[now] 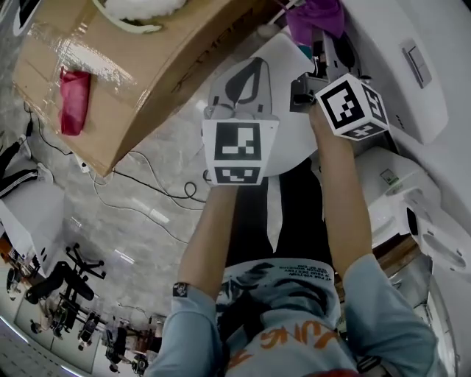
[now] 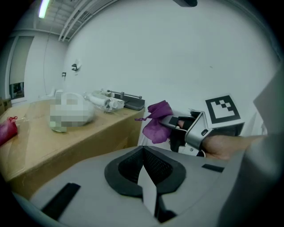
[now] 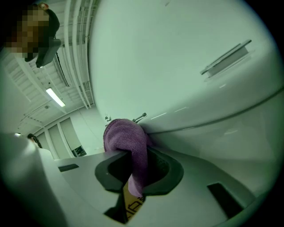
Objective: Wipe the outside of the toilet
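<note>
The white toilet (image 1: 401, 70) fills the upper right of the head view, and its smooth outer wall (image 3: 191, 57) with a flat button plate (image 3: 226, 57) looms close in the right gripper view. My right gripper (image 1: 318, 46) is shut on a purple cloth (image 1: 313, 18), which bunches over the jaws (image 3: 126, 142) and presses against the toilet wall. In the left gripper view the same purple cloth (image 2: 156, 120) and right gripper (image 2: 175, 126) appear ahead. My left gripper (image 1: 246, 72) hangs just left of the right one, jaws together with nothing between them (image 2: 144, 170).
A large cardboard box (image 1: 110, 81) stands close on the left with a red bag (image 1: 73, 99) on it. Black cables (image 1: 154, 191) trail over the tiled floor. Another white fixture (image 1: 412, 213) sits at the lower right. Exercise equipment (image 1: 66, 287) stands at the lower left.
</note>
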The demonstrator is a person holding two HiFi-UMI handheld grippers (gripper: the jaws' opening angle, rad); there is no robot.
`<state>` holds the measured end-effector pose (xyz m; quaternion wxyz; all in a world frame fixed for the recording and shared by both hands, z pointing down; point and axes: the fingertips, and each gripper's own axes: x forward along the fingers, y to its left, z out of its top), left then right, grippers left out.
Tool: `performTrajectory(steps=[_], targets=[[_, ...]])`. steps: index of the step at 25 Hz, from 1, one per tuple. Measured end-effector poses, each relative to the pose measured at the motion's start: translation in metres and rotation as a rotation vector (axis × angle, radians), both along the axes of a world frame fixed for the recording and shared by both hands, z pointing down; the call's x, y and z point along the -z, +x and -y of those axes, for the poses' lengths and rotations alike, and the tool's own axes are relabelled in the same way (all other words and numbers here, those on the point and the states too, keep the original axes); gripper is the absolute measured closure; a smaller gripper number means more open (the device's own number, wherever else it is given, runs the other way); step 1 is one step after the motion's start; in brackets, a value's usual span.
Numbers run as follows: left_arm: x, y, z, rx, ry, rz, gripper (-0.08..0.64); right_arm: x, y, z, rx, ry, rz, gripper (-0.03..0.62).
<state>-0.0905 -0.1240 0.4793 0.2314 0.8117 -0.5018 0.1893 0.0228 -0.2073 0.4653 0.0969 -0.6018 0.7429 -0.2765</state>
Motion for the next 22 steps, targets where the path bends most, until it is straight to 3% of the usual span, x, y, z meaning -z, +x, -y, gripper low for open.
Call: performTrajectory(steps=[10,17,22], targets=[[-0.011,0.007,-0.005,-0.053,-0.009,0.007,0.535,-0.007,0.016,0.003,-0.074,-0.015,-0.039,0.529],[-0.016,0.0,-0.016,-0.048,-0.019,0.021,0.535,-0.002,0.028,-0.015,-0.092,0.005,-0.015,0.529],[-0.015,0.009,-0.028,-0.013,-0.038,-0.014,0.535,0.0,0.043,-0.034,-0.114,0.004,-0.017,0.528]])
